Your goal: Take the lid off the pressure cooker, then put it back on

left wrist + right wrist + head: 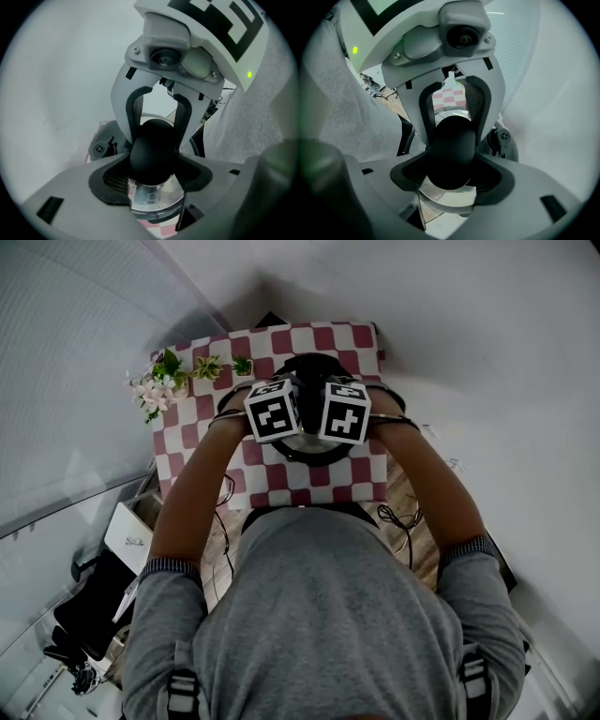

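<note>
The pressure cooker [302, 452] stands on the red-and-white checked table [202, 427], mostly hidden under both grippers. Its shiny metal lid [154, 200] carries a rounded black knob [152, 150]. My left gripper [152, 174] clamps this knob between its dark pads, and my right gripper [158, 117] faces it and grips the same knob from the other side. In the right gripper view the knob [451, 150] fills the right gripper [450, 174], with the left gripper [451, 110] opposite. In the head view the left gripper [274, 412] and the right gripper [344, 412] sit side by side. Whether the lid is seated I cannot tell.
Small potted plants and pink flowers [167, 377] line the table's far left edge. A black valve [101, 149] sits on the lid beside the knob. Cables [398, 519] lie on the wooden floor by the table, and dark equipment [89, 610] stands at lower left.
</note>
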Demonstrator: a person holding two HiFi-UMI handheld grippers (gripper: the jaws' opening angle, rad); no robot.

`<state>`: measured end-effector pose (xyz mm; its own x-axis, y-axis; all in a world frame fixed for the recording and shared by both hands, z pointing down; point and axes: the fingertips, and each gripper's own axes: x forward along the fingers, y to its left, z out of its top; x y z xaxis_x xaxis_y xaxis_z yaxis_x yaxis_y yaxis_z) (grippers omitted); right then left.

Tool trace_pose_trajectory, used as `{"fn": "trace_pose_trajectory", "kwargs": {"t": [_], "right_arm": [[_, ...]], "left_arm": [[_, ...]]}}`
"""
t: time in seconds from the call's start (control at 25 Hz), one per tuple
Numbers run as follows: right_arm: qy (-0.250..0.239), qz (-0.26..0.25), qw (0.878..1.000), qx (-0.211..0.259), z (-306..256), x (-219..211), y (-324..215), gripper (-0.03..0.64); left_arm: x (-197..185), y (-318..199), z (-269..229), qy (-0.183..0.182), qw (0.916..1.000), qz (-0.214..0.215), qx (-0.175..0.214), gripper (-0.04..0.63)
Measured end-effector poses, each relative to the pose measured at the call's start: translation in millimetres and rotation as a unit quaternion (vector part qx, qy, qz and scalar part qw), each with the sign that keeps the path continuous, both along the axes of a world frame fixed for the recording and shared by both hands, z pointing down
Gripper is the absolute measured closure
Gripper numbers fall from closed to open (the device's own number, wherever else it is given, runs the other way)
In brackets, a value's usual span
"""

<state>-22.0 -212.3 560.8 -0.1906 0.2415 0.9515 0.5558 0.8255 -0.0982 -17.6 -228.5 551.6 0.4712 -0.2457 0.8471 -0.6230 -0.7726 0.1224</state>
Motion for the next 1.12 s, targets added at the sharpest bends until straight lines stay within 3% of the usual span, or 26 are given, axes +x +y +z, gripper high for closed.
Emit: {"fn": "trace_pose_trajectory", "kwargs": {"t": [0.16, 0.44, 0.92, 1.12], "right_arm": [[-0.005, -0.034, 0.999, -0.005, 0.5, -1.6, -0.8, 0.313], [0.003, -0.123, 0.992, 0.002, -0.3, 0.5, -1.9, 0.308], [-0.006, -0.263, 0.964, 0.029, 0.7, 2.0, -4.1, 0.301], [-0.008, -0.263, 0.964, 0.031, -0.4, 1.9, -3.9, 0.295]], "left_arm": [[-2.8, -1.4, 0.1, -0.005, 0.9996, -0.021, -0.016, 0.284], [-1.9, -4.3, -4.0, 0.002, 0.9949, -0.099, -0.019, 0.284], [-4.6, -4.9, -1.6, 0.005, 0.9731, -0.227, -0.038, 0.284], [-4.0, -5.0, -2.8, 0.016, 0.9713, -0.237, 0.000, 0.278]]}}
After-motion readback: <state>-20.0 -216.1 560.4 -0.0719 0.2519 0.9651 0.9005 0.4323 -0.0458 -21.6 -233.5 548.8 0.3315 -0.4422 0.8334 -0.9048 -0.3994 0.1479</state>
